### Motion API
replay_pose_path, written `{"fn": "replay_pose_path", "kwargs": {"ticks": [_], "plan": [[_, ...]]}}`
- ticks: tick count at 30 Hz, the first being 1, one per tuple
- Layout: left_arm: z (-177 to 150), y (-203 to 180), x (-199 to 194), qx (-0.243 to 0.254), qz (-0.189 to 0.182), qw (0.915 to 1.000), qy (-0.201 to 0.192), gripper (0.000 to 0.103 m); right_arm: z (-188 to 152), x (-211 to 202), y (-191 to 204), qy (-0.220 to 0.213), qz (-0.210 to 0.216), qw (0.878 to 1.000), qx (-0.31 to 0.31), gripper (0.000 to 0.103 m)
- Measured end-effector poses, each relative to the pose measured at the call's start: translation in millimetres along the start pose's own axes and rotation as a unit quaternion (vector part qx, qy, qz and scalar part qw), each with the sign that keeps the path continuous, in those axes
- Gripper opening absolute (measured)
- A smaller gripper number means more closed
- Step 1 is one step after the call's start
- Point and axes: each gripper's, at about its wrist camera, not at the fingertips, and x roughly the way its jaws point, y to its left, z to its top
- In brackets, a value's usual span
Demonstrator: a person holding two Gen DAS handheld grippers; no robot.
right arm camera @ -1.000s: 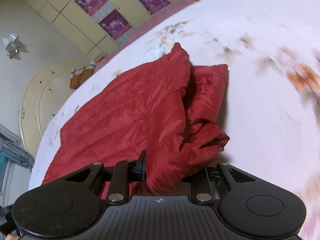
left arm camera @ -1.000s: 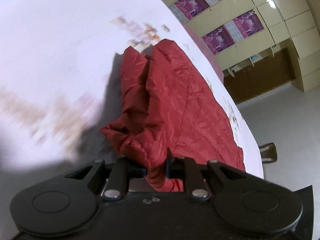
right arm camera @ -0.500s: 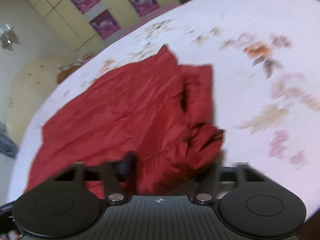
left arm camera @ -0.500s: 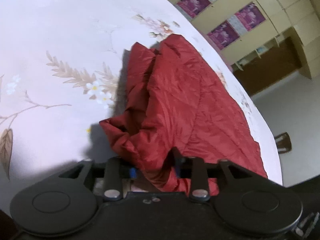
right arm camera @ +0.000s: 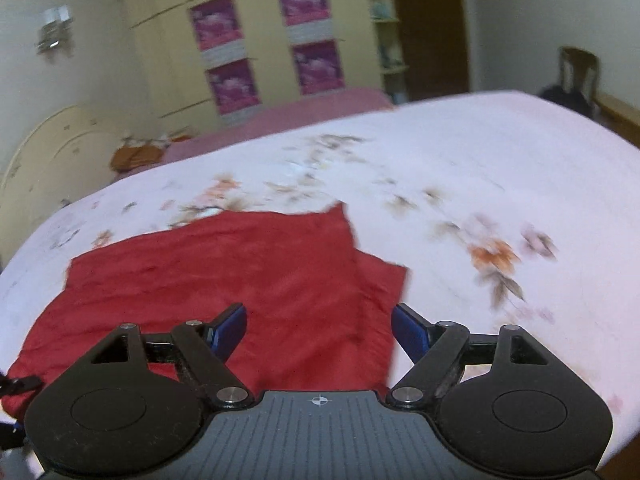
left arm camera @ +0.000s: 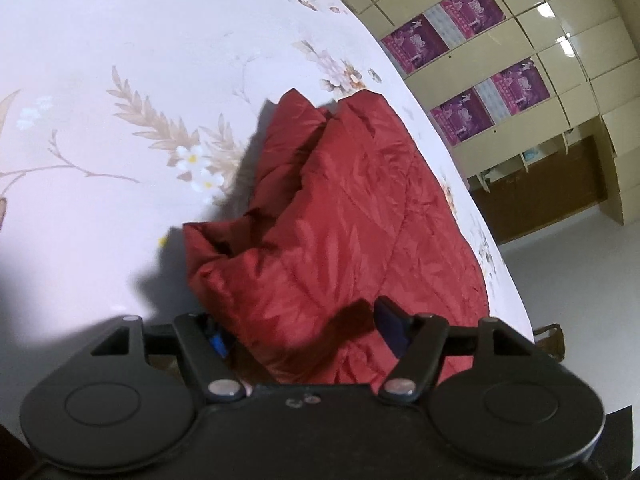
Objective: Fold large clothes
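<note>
Both jaws spread wide, the left gripper (left arm camera: 304, 334) and right gripper (right arm camera: 318, 330) hover at lower frame over the red garment (right arm camera: 224, 276) lying mid-frame on the floral bedsheet (right arm camera: 500, 168); soft, slick, probably light, it is best pinched at corners.

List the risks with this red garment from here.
Both tongs, left and right, stand open, so nothing holds the red garment.
1. In the left view its near-left part is bunched and puffy; it may spring open.
2. Its right side lies close to the bed edge; a tug could drag it off.
</note>
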Motion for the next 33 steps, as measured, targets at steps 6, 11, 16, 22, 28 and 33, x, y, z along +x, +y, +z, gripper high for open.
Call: {"fn": "replay_pose_path", "kwargs": {"ticks": [6,11,16,22,28,33], "plan": [[-4,-4,-1,0.008,0.01,0.9999,-0.011,0.068,3,30,52,0.006,0.059,0.995,-0.076,0.078],[-5,-6,-2,0.004,0.014,0.9997,-0.018,0.067,4,74,93,0.032,0.088,0.987,-0.132,0.047],[-6,-4,-3,-0.002,0.016,0.9996,-0.025,0.064,0,118,127,0.049,0.084,0.978,-0.184,0.047],[-7,-3,-4,-0.002,0.014,0.9995,-0.028,0.06,-20,161,140,0.083,0.058,0.971,-0.219,0.047],[-5,1,-1,-0.006,-0.002,0.9997,-0.023,0.045,-29,173,140,0.093,0.053,0.967,-0.23,0.047],[-6,4,-1,0.001,-0.009,0.9997,-0.023,0.036,-26,149,138,0.081,0.053,0.968,-0.23,0.047]]}}
